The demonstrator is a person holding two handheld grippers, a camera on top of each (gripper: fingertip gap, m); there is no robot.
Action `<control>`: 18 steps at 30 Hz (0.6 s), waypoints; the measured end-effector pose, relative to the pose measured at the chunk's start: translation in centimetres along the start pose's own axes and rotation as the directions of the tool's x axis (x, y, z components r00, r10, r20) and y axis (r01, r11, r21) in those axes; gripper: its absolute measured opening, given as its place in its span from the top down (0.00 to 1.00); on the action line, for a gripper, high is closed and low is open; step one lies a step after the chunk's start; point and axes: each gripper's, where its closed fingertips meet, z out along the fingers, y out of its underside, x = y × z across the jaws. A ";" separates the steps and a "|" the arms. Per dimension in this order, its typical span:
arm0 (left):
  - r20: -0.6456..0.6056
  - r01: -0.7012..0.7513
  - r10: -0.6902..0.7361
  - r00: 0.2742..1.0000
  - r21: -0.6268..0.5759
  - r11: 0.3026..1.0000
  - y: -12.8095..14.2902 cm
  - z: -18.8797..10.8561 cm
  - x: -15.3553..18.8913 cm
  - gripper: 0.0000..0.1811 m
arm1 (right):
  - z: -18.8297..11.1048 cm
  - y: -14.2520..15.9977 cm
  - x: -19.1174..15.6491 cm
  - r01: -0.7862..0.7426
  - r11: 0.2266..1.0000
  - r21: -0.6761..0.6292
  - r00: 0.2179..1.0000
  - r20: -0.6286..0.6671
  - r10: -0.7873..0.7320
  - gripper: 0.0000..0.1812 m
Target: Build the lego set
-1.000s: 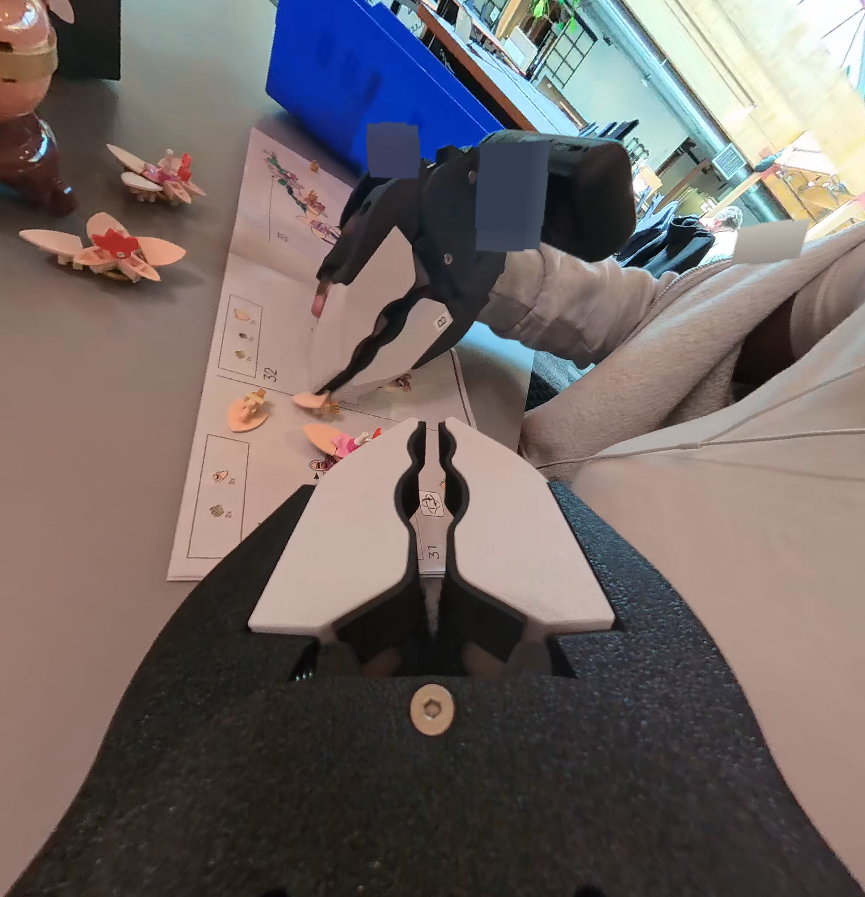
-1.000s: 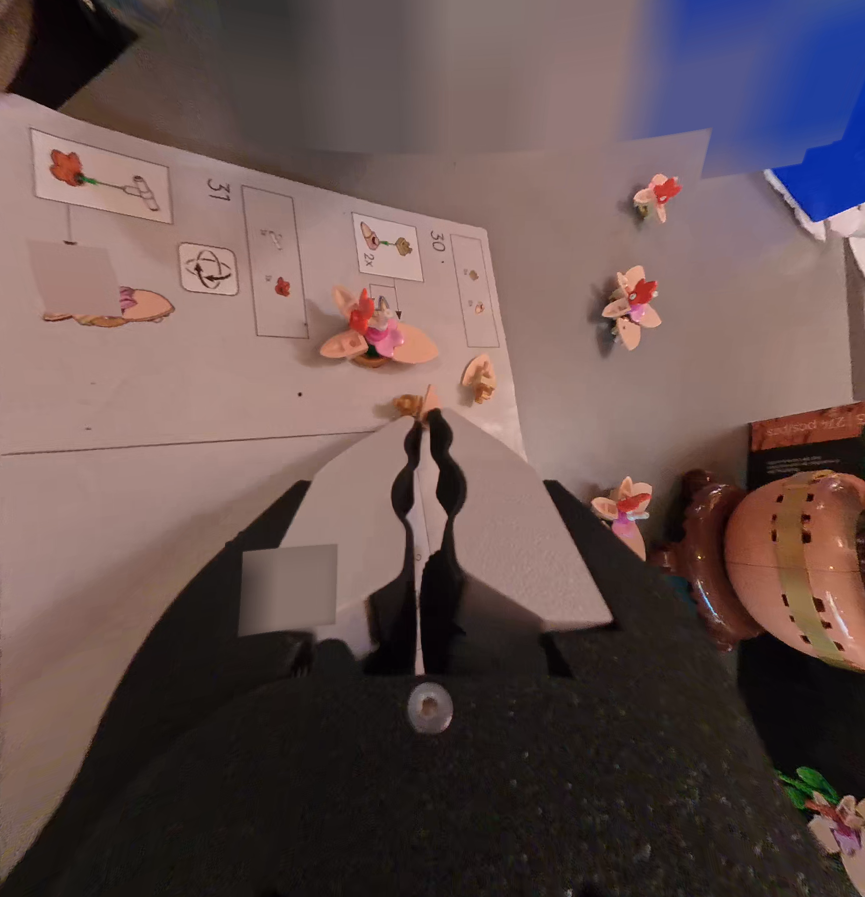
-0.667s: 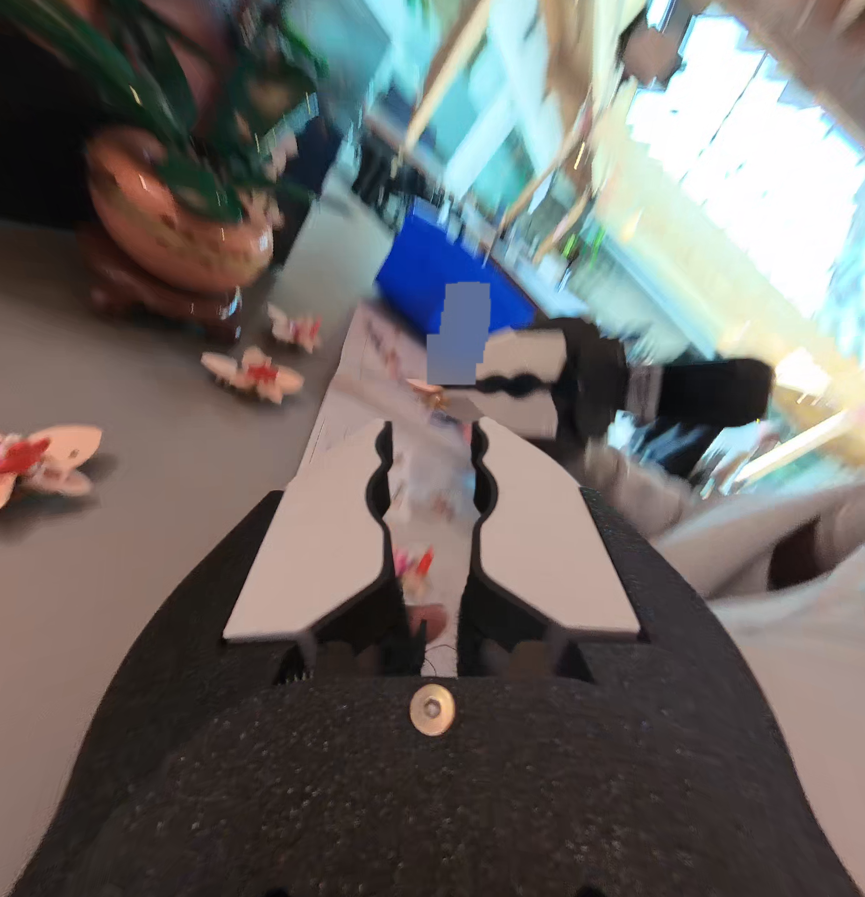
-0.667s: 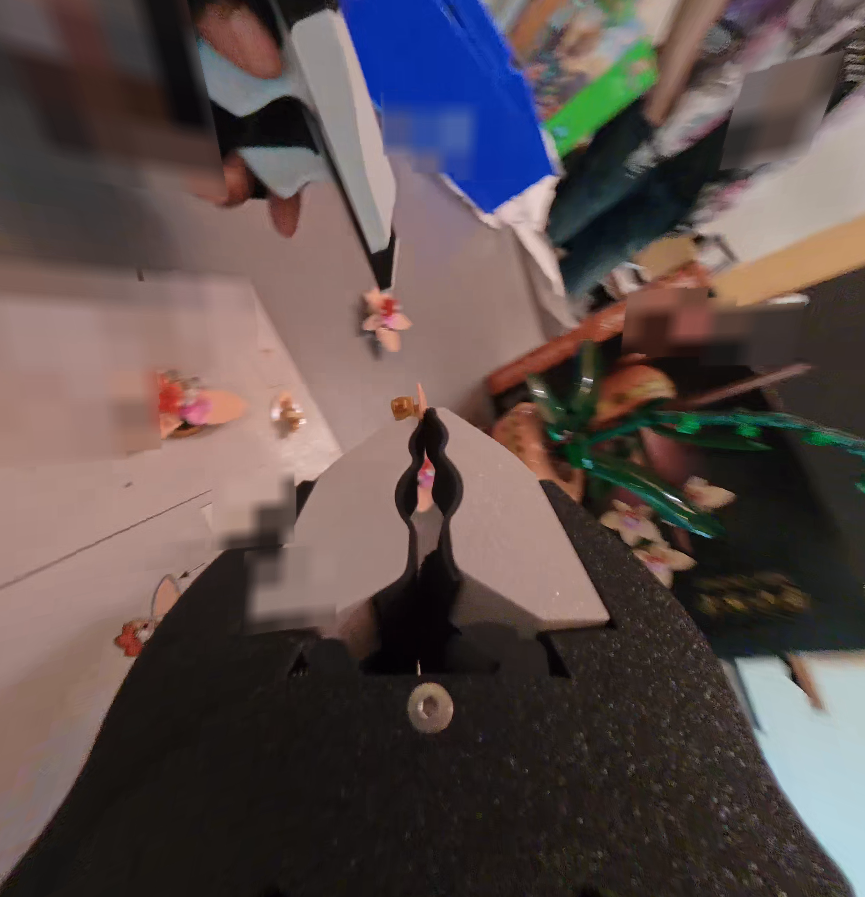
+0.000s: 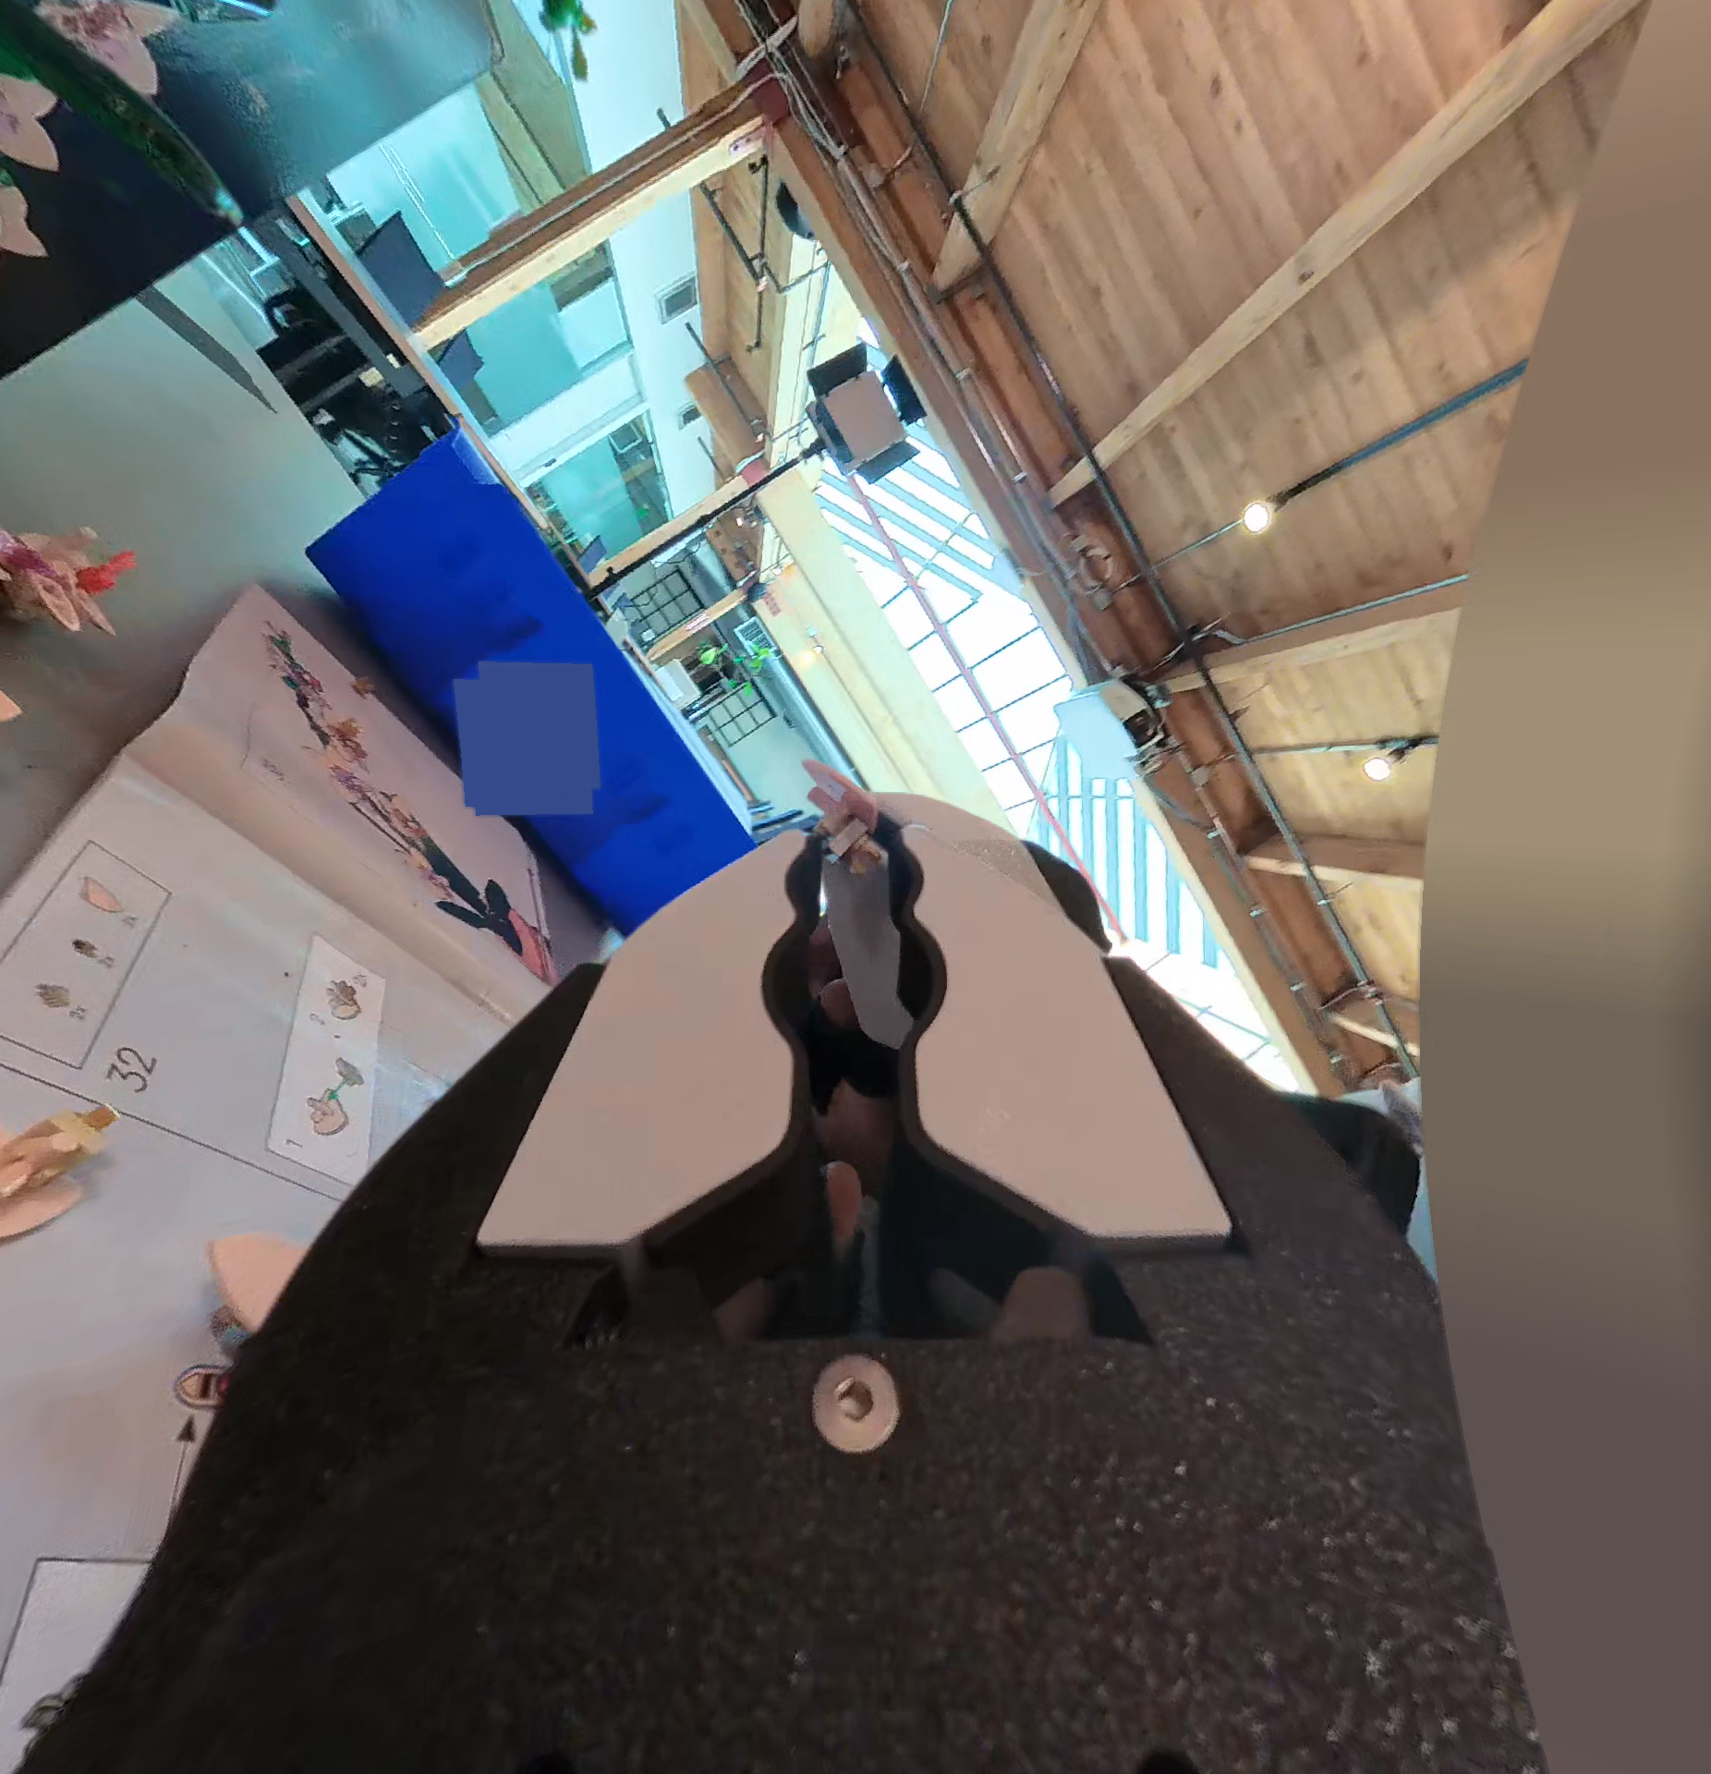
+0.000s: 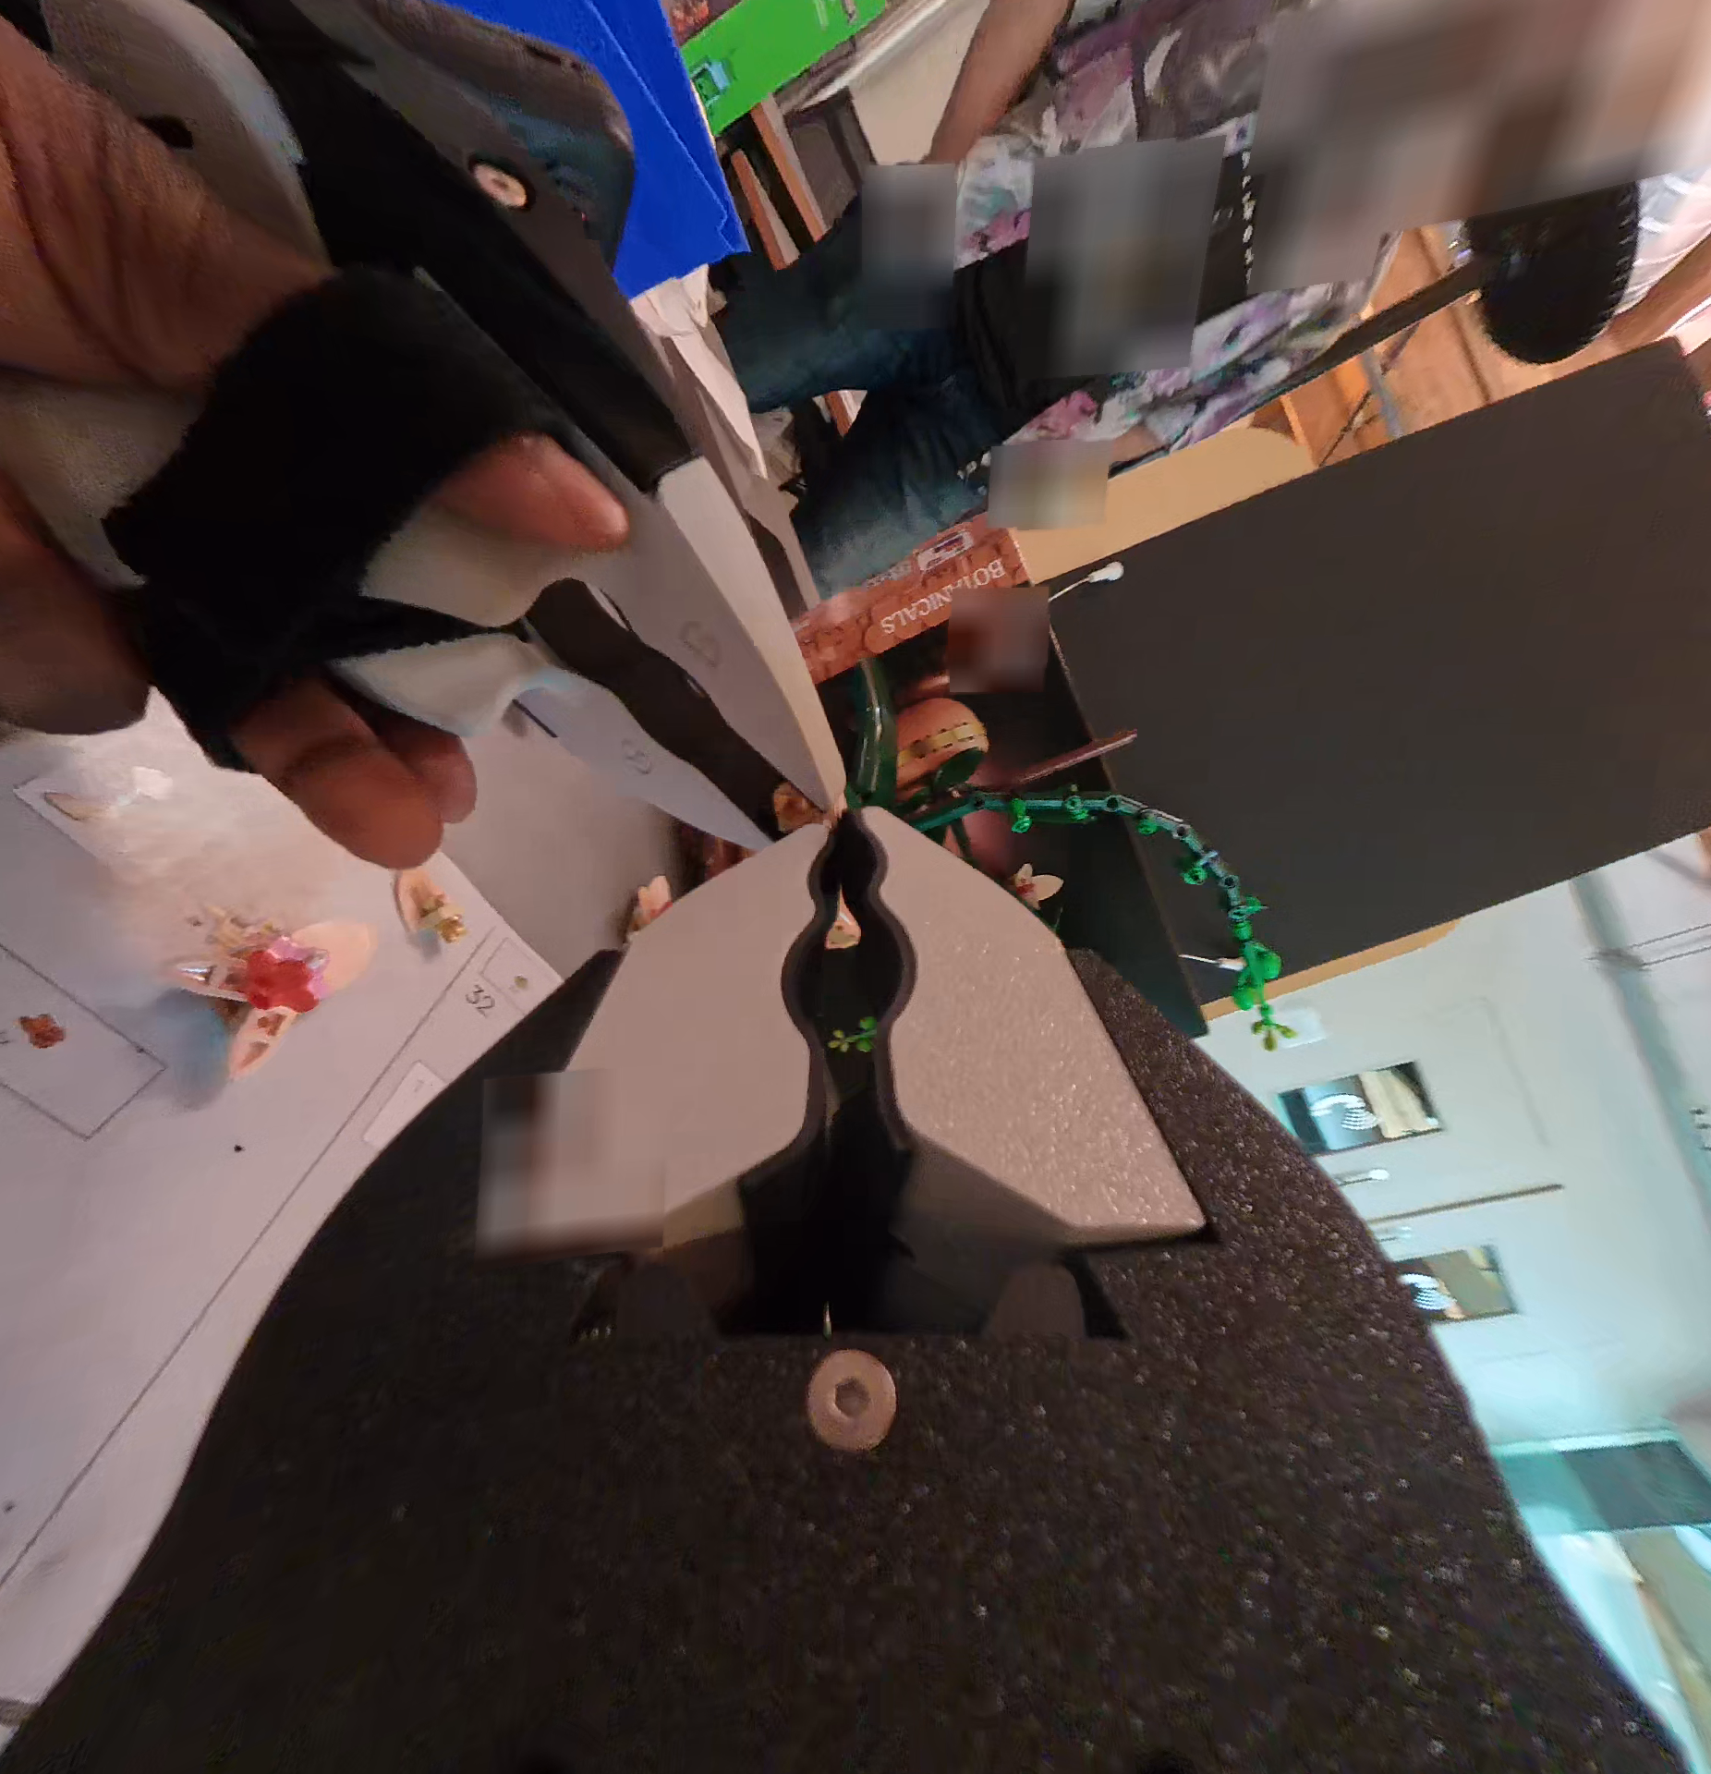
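Note:
My right gripper (image 6: 847,827) is shut on a small pale pink petal piece with a tan stem (image 5: 847,826) and holds it up in the air. My left gripper (image 5: 850,837) meets it tip to tip, jaws a little apart on either side of that piece; I cannot tell if they touch it. In the right wrist view the left gripper (image 6: 802,824) comes in from the upper left, held by a hand in a black fingerless glove (image 6: 353,787). The instruction booklet (image 5: 161,960) lies open on the grey table below.
A flower with a red centre (image 6: 276,974) and loose petal pieces (image 5: 17,1171) (image 6: 429,907) lie on the booklet (image 6: 113,1248). A blue box (image 5: 506,624) stands behind it. The potted plant model (image 6: 938,749) with green stem (image 6: 1168,835) stands before a black board (image 6: 1408,672).
Both grippers have risen off the booklet and swung to face each other. The right one kept the petal piece. The left one opened and now stands around that piece.

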 end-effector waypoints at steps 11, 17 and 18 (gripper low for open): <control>-0.053 0.151 -0.149 0.987 0.020 0.988 -0.7 0.7 -0.6 0.93 | -0.1 0.0 0.1 0.267 0.959 -0.095 0.951 -0.134 -0.278 1.00; -0.019 0.114 -0.114 0.993 -0.014 0.993 -0.9 0.6 -1.4 0.94 | 0.0 0.3 -0.5 0.245 0.966 -0.083 0.961 -0.113 -0.254 1.00; -0.014 0.075 -0.075 0.997 -0.040 0.996 -0.8 0.4 -1.5 0.94 | -0.1 0.4 -0.7 0.183 0.982 -0.050 0.979 -0.079 -0.186 0.99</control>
